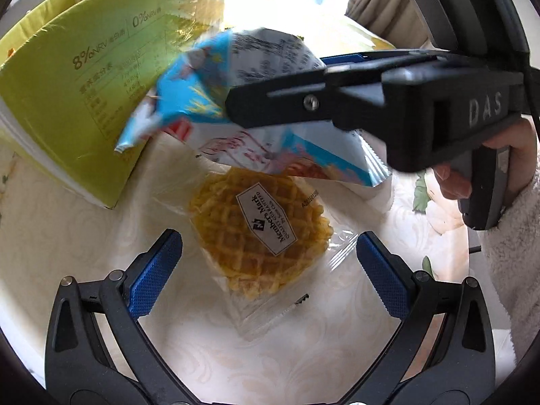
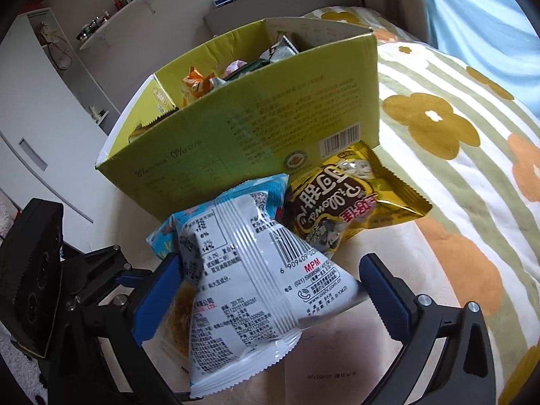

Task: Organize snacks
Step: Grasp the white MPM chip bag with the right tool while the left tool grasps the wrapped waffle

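A floral bedspread (image 2: 465, 141), wall shelf (image 2: 118, 13) and white cabinet (image 2: 37, 128).

Left wrist view looks steeply down, close; right wrist view faces forward; both share the green cardboard box (image 1: 67, 94) (image 2: 256, 118) toward 11 o'clock.

A lime-green carton (image 2: 256, 114) is printed with dark small text and a black-and-white barcode; its inner walls are seen in the same green. A snack bag (image 2: 243, 290) is coloured sky blue on the front and silver-white on the back, with black print, a barcode and red letters. A gold packet (image 2: 351, 199) is marked with a dark brown panel and white characters. A golden-yellow waffle (image 1: 256, 233) with a grid pattern is shown in clear wrap under a white label. The bench (image 1: 67, 236) is covered in cream with a faint floral relief. The bed cover (image 2: 455, 135) is striped pale green and white, with mustard and orange flowers. Blue pads (image 1: 155, 270) are set in black gripper arms.
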Demonstrator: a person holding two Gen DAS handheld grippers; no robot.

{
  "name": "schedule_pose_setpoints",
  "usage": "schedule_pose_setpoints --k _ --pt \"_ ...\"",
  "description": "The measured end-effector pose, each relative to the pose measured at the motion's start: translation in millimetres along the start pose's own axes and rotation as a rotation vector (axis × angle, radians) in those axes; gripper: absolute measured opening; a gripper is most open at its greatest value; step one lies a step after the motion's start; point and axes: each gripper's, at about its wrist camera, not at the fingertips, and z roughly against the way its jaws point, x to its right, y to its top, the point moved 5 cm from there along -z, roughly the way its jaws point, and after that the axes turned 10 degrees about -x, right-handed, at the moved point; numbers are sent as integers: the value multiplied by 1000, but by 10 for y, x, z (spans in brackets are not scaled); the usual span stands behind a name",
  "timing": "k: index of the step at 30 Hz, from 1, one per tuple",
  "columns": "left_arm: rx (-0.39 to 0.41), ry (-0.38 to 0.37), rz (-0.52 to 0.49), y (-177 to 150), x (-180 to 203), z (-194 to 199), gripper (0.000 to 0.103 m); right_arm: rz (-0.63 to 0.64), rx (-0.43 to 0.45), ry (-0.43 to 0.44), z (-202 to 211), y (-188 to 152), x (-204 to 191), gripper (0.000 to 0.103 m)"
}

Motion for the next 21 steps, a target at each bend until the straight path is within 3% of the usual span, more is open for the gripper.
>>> schedule_pose_setpoints --k 2,6,13,21 --pt "1 12 17 15 8 -36 103 11 -2 -1 -13 -12 -16 102" --pt "-8 18 44 95 -4 -128 103 18 3 24 15 -29 -37 83" --pt "-15 25 68 164 34 -222 103 33 13 -3 73 -48 -91 63" --pt "-18 44 75 251 77 -362 103 -36 107 24 307 -80 -38 60"
